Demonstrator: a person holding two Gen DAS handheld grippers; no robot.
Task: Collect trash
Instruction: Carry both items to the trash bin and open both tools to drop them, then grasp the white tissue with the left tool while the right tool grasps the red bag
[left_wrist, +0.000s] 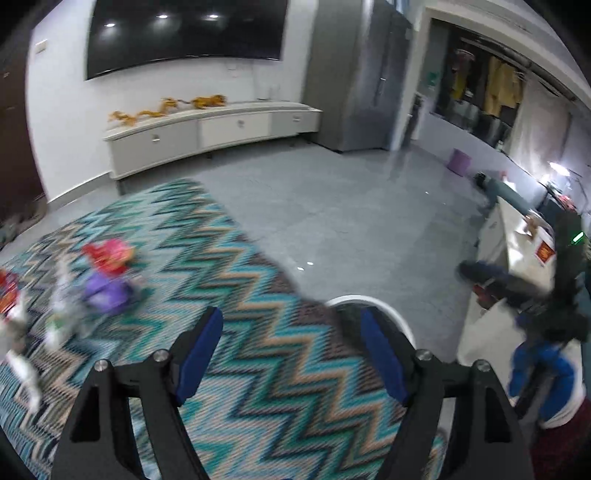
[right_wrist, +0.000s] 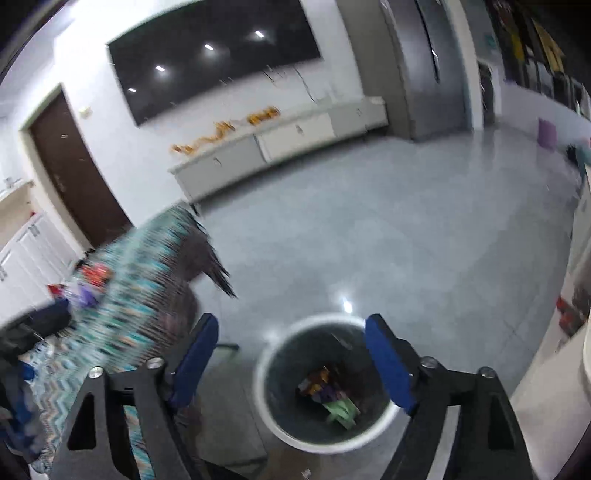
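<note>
Left gripper (left_wrist: 291, 354): jaws apart, empty, over the zigzag rug (left_wrist: 229, 295).
Right gripper (right_wrist: 291, 363): jaws apart, empty, above the trash bin (right_wrist: 275, 421).
Trash: blurred wrappers (left_wrist: 107, 273) lay on the rug; more wrappers (right_wrist: 328, 391) sat inside the bin.
Bin: stood on the grey floor (right_wrist: 406, 240) beside the rug's edge.

Grey tiled floor (right_wrist: 424, 236) under zigzag rug (left_wrist: 236, 288), white bin (right_wrist: 325, 435), wrappers (left_wrist: 107, 273).

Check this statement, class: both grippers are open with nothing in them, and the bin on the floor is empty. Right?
Not quite. The right wrist view shows the bin already holds wrappers. The left gripper and right gripper are open with nothing in them.
</note>
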